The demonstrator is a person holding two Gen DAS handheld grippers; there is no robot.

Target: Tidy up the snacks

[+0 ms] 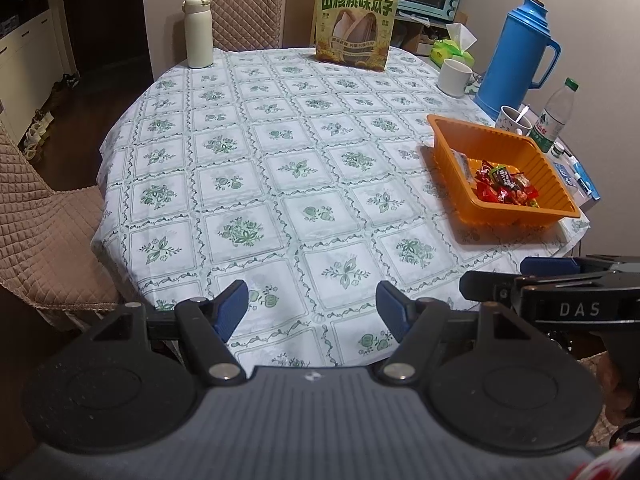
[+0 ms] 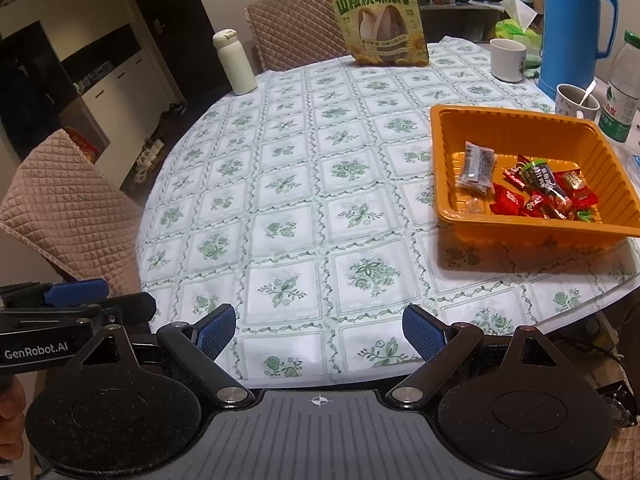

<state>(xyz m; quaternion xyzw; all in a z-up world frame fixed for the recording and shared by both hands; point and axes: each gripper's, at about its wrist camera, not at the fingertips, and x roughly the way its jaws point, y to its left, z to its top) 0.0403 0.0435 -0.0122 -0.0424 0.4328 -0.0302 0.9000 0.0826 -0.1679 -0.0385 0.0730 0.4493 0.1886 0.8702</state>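
I had both grippers low at the near edge of the table, at about 6 o'clock in each wrist view. The left gripper had its jaws wide apart and held nothing; only the flowered cloth showed between them. The right gripper was the same, jaws wide and empty.

The orange tray sat at about 3 o'clock on the table. Inside it lay a heap of small red candies, a dark green packet on top of them, and a see-through packet with dark bits on the tray's left side. I saw no loose small snacks on the cloth around it.

The one snack not in the tray was the big bag of sunflower seeds. It stood upright at 12 o'clock, at the far edge of the table, well apart from the tray. A white bottle stood at about 11 o'clock, and a blue jug and a white mug at about 2 o'clock.

I judged that the small snacks were done and I was between picks. The next move, I thought, called for a long reach across the table to the seed bag. The bag was wide and soft, so the jaws would need to pinch it by a top edge or a side, and it might tip over if bumped
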